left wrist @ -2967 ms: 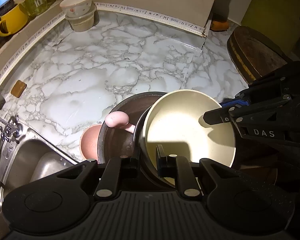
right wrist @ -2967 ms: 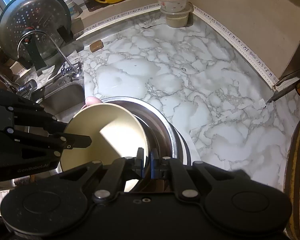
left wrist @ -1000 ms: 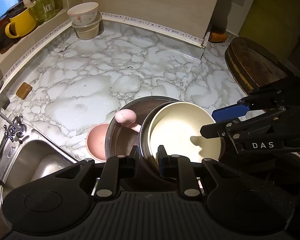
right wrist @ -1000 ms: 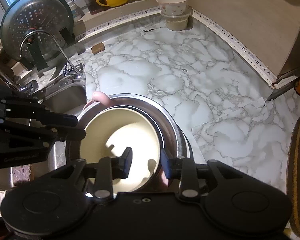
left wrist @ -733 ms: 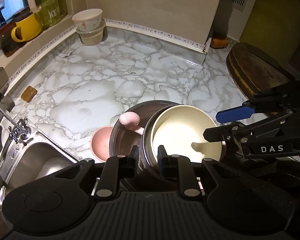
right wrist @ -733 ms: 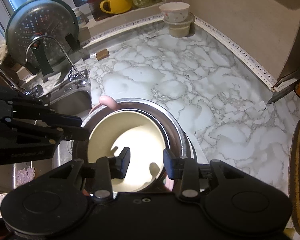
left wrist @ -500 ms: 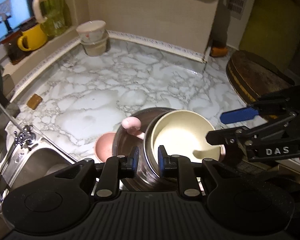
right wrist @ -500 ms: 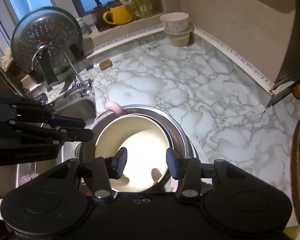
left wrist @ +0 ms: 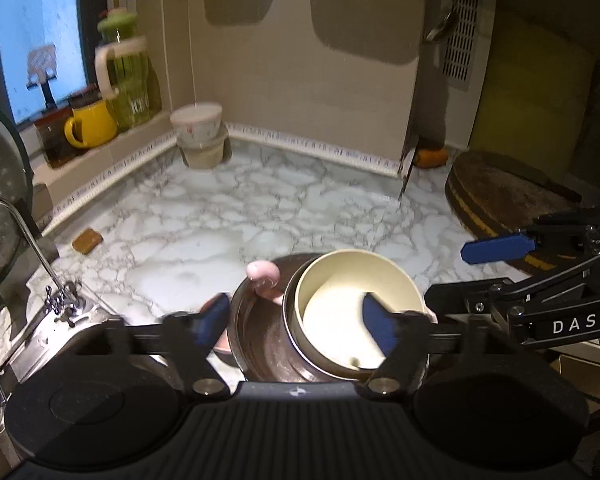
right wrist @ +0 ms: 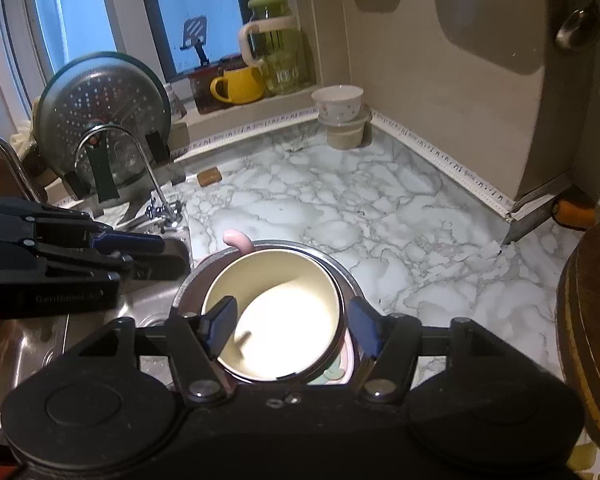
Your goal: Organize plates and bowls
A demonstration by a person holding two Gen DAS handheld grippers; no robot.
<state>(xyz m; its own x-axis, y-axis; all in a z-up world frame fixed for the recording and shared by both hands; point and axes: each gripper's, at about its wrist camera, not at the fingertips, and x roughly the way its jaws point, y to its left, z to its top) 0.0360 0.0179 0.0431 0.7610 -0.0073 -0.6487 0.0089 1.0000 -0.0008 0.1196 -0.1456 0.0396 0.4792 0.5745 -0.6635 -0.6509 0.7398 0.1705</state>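
Cream bowl (left wrist: 352, 312) nested in steel bowl (left wrist: 260, 336) on marble table (left wrist: 220, 216), by the sink's (right wrist: 148, 304) 3 o'clock edge. Left tool (left wrist: 296, 322) and right tool (right wrist: 290, 330) have just been opening; jaws spread, pads clear of both rims.

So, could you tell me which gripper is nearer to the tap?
Left. The left gripper is over the sink beside the tap; the right gripper is beyond the nested bowls, towards the chopping board. Both jaws have just been opening, clear of the bowls between them.
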